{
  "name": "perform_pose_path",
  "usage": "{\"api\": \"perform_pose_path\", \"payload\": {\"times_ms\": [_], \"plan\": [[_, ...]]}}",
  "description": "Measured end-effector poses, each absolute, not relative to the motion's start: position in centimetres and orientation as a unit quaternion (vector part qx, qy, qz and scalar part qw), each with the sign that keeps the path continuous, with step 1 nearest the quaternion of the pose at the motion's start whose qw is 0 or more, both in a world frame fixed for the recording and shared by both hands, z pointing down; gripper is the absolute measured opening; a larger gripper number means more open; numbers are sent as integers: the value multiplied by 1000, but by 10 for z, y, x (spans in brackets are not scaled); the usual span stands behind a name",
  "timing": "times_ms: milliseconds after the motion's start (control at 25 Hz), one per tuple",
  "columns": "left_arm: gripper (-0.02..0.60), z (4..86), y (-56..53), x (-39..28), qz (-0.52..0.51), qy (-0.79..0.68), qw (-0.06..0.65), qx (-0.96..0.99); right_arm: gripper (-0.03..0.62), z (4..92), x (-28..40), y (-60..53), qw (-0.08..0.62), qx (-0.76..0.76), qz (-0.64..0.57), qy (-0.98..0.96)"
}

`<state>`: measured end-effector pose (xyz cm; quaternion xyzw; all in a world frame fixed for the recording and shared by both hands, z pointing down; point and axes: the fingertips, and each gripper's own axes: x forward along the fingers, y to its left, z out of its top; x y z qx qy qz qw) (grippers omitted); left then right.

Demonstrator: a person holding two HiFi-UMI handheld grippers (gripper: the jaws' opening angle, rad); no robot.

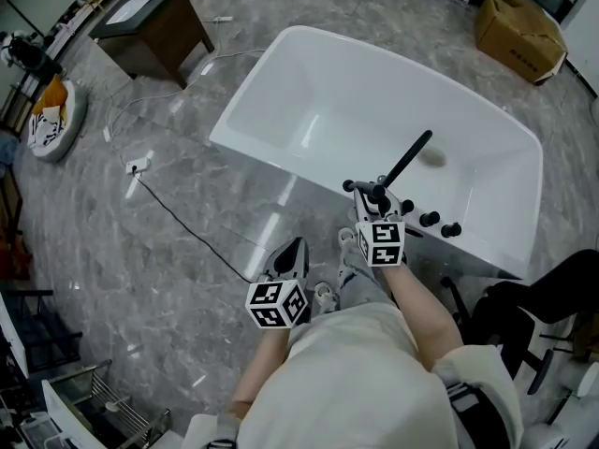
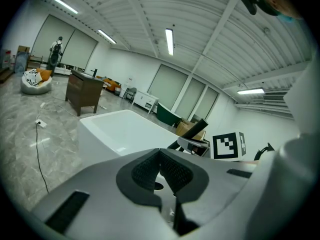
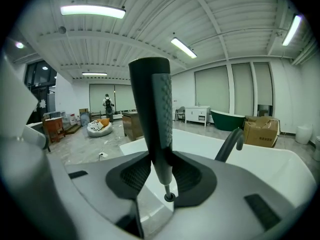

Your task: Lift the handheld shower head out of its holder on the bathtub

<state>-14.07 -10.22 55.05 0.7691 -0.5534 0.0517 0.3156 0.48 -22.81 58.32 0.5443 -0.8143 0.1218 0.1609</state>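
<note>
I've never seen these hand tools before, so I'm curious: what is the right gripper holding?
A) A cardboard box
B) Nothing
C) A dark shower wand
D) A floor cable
C: in the right gripper view, the right gripper has its pads pressed on the dark handheld shower head, which stands upright between them.

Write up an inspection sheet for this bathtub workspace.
Surface: grey marble floor; white bathtub.
Job's things: black shower head, handle in the right claw; tap knobs on the tub rim.
Clutter: cardboard box, cushion.
Claws: right claw shut on the shower head; left claw shut, empty.
Cables: black cable across the floor to a white socket strip.
Surroundings: dark cabinet; person far off.
</note>
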Motion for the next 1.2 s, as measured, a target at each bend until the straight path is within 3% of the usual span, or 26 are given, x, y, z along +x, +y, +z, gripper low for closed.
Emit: {"api": "perform_pose_path", "payload": {"times_ms": [1200], "plan": [[20,501,-78,-127,33,-544,238,804,141,398,14,-134,18,497,-12,-868]]}}
